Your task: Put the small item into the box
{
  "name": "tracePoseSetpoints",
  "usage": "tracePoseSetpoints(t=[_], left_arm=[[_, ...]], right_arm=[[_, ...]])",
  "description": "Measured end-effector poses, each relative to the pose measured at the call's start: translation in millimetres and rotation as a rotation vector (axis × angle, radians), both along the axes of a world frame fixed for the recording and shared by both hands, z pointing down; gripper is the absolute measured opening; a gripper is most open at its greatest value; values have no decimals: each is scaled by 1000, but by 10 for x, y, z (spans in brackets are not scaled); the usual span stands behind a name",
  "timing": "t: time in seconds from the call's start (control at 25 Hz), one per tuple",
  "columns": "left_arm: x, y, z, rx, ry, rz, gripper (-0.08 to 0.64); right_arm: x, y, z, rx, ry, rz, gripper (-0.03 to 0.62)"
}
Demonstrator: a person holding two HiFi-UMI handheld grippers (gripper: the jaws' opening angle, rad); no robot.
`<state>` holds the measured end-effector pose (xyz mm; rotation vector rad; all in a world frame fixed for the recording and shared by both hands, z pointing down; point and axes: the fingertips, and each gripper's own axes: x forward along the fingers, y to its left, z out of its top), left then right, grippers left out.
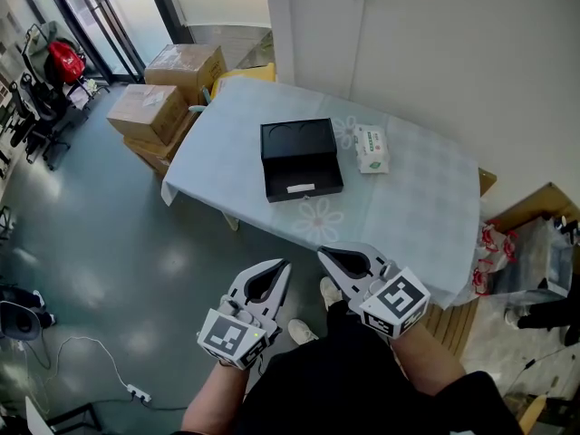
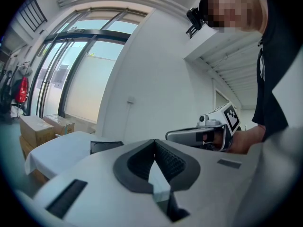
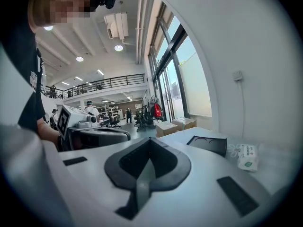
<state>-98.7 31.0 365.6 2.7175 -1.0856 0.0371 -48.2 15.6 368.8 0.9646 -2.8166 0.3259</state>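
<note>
A black box [image 1: 300, 159] lies open on the pale blue tablecloth [image 1: 408, 198], with a small white slip on its front half. Just right of it rests a small white packet with green print [image 1: 371, 149]. Both grippers hang close to the person's body, short of the table's near edge. My left gripper [image 1: 284, 264] has its jaws together and holds nothing. My right gripper [image 1: 323, 255] is likewise shut and empty. The right gripper view shows the box [image 3: 208, 143] and the packet [image 3: 247, 156] ahead to the right. The left gripper view catches the box [image 2: 105, 146] ahead on the left.
Cardboard boxes [image 1: 168, 98] are stacked on the floor beyond the table's left end. A wall runs along the table's far side. Plastic bags [image 1: 494, 247] sit by its right end. A cable with a power strip [image 1: 136, 392] lies on the floor at lower left.
</note>
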Motion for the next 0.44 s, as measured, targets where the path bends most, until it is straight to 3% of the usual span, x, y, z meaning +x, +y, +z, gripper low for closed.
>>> tracePoseSetpoints(t=[0.44], left_arm=[[-78, 42, 2, 23, -12, -4, 8]], right_arm=[[-68, 28, -37, 9, -4, -1, 9]])
